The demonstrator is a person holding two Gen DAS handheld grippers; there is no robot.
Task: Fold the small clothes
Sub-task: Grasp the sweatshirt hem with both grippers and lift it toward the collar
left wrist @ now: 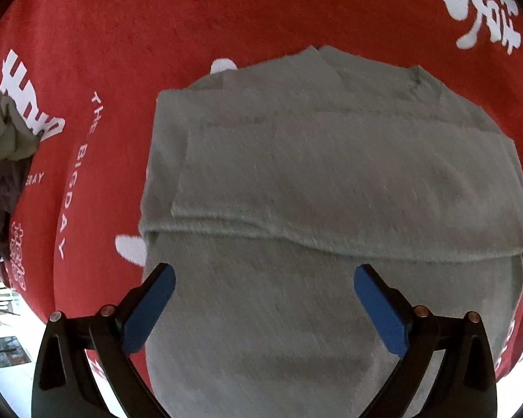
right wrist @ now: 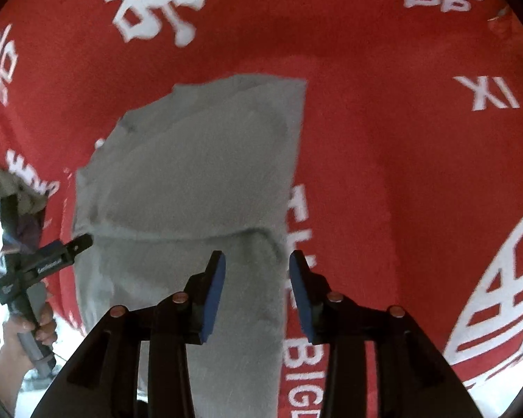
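Grey garment (left wrist: 313, 181) lies folded, near end cut off; left gripper (left wrist: 265, 299) and right gripper (right wrist: 256, 285) gape, empty.

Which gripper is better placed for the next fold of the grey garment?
Left, probably. The left gripper hangs open, centred over the grey garment near its folded hem. The right gripper is open too, but straddles the garment's right edge, half over the red cloth.

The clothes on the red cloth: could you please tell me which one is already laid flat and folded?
The grey garment in the middle lies flat with a folded flap across it. The clothes pile at the left edge is crumpled.
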